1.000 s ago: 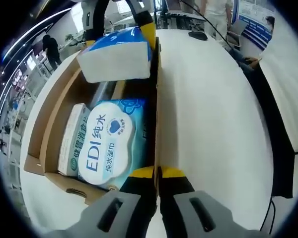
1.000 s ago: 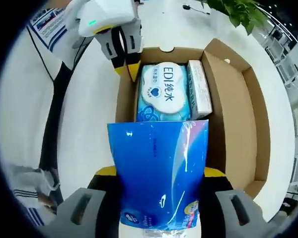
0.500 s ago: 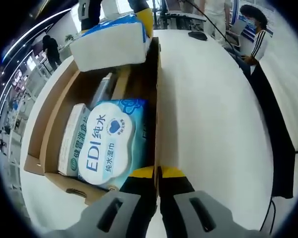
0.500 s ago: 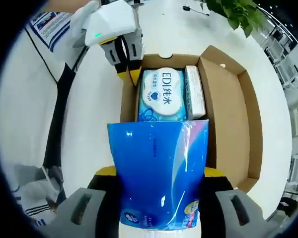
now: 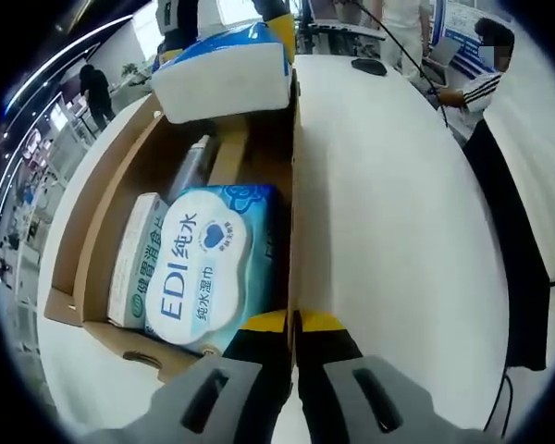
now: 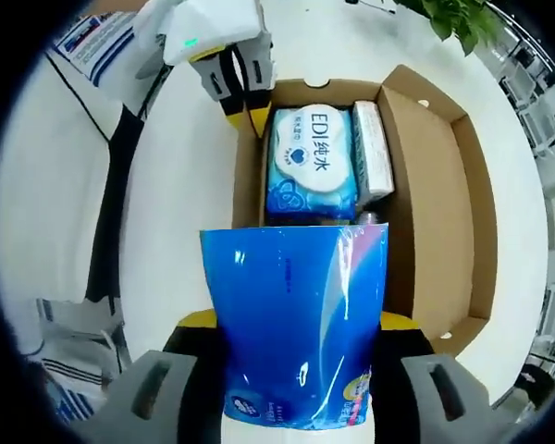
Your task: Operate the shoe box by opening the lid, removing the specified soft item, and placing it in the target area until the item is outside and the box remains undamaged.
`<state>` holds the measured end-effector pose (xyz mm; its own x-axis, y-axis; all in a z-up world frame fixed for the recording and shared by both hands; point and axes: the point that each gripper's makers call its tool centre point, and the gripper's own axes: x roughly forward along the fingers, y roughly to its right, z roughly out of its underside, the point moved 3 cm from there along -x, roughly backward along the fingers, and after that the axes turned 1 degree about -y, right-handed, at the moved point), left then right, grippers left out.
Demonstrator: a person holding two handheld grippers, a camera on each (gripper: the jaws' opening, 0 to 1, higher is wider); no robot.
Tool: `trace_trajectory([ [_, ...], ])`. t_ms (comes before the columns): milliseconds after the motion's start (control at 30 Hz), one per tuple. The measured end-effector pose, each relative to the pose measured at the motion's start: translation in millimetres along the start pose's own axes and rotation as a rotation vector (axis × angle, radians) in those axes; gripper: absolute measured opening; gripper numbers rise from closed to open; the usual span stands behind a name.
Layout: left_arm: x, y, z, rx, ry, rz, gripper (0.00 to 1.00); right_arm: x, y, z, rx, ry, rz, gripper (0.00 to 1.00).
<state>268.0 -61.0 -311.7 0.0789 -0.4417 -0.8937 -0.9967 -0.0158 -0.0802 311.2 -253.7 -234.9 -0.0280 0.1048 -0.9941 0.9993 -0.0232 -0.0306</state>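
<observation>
The open cardboard shoe box [image 5: 291, 194] lies on a white table. Inside it are a pale blue EDI wet-wipe pack [image 5: 203, 264] and a slim white-and-green carton [image 5: 134, 259]. My left gripper [image 5: 293, 324] is shut on the box's near side wall; from the right gripper view it [image 6: 240, 97] sits at the box's far corner. My right gripper [image 6: 296, 319] is shut on a soft blue tissue pack [image 6: 296, 324], held above the box's end. That same pack [image 5: 224, 81] hangs over the far end of the box in the left gripper view, with yellow fingers [image 5: 277, 28] around it.
A dark cylinder [image 5: 190, 168] lies deeper in the box. The lid flap [image 6: 444, 203] lies folded open beside the box. White table [image 5: 388, 213] stretches beside the box, with a computer mouse [image 5: 368, 66] far off. A person sits at the table's far edge [image 5: 472, 88]; a plant [image 6: 453, 18] stands beyond.
The right gripper has carried the blue pack a little higher and sideways over the box's end. The left gripper and the box have stayed put.
</observation>
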Motion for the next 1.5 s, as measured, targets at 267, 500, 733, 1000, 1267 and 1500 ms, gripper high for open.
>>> trace_trajectory([
  [267, -1, 0.6, 0.4, 0.004, 0.003, 0.002, 0.01, -6, -2, 7.3, 0.027, -0.004, -0.003, 0.6],
  [500, 0, 0.1, 0.3, 0.003, 0.002, 0.002, 0.01, -11, -3, 9.0, 0.004, 0.003, 0.014, 0.6],
  [733, 0, -0.3, 0.3, 0.001, 0.001, 0.002, 0.01, -14, -2, 15.2, 0.023, 0.003, 0.028, 0.6],
  [1000, 0, -0.6, 0.3, 0.004, 0.004, 0.003, 0.0, -19, -1, 31.2, 0.056, 0.01, 0.04, 0.6],
  [1267, 0, -0.9, 0.5, 0.001, 0.002, 0.006, 0.0, -24, 3, 48.2, 0.052, 0.019, 0.073, 0.6],
  [1500, 0, -0.7, 0.8, -0.002, 0.0, 0.006, 0.01, -26, 3, 58.6, 0.075, 0.02, 0.075, 0.6],
])
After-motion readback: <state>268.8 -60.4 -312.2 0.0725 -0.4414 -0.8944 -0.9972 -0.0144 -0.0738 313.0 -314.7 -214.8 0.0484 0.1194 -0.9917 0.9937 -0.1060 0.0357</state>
